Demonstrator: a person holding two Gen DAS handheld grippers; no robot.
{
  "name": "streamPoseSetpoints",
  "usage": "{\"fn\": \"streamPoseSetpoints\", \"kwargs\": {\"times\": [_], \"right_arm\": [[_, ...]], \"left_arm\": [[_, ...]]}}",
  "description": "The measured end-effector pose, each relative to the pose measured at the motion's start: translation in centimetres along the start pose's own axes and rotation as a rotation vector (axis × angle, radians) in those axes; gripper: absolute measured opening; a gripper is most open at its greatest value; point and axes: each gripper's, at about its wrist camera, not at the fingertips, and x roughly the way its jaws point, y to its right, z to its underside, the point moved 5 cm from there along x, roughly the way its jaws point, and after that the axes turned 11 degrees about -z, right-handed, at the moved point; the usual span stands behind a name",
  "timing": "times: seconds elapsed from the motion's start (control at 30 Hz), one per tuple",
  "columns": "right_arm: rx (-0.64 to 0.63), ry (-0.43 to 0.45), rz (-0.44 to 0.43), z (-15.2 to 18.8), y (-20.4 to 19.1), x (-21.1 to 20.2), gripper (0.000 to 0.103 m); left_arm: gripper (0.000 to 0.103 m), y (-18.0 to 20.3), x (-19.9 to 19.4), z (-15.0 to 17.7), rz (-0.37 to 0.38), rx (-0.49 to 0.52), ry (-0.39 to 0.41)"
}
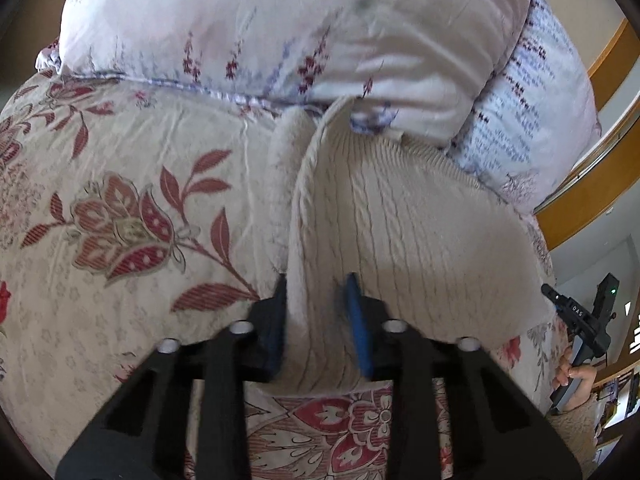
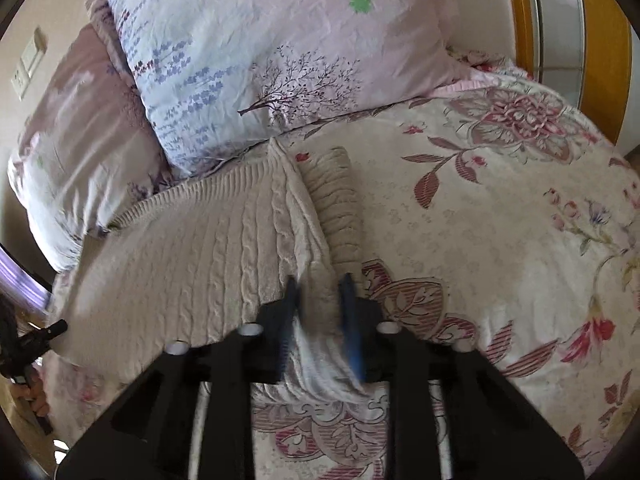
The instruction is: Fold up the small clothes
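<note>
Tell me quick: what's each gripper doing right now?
Left gripper: closed on the cream knit sweater.
Right gripper: closed on the other side of the same sweater.

left wrist view looks along its fingers, low and close over the bed (image 1: 120,168), facing the pillow (image 1: 260,28) at the headboard end. right wrist view sits equally close, facing the same pillow (image 2: 280,52) from its other side. both share the sweater (image 1: 400,220) (image 2: 208,240) just before the pillow.
</note>
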Motion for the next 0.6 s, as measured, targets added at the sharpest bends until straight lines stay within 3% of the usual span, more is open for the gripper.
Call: {"fn": "streamPoseSetpoints", "kwargs": {"times": [0.17, 0.4, 0.6], "right_arm": [[-0.016, 0.052, -0.020, -0.3, -0.7, -1.8, 0.009], [-0.023, 0.079, -0.033, 0.0, -1.6, -3.4, 0.008], [-0.020, 0.040, 0.035, 1.7, -0.9, -3.4, 0.008]], "left_arm": [[0.009, -0.7, -0.1, -0.1, 0.048, -0.049, -0.010], [0.008, -0.6, -1.7, 0.1, 0.072, -0.014, 0.011], [0.008, -1.2, -1.5, 0.8, 0.079, 0.001, -0.007]]}}
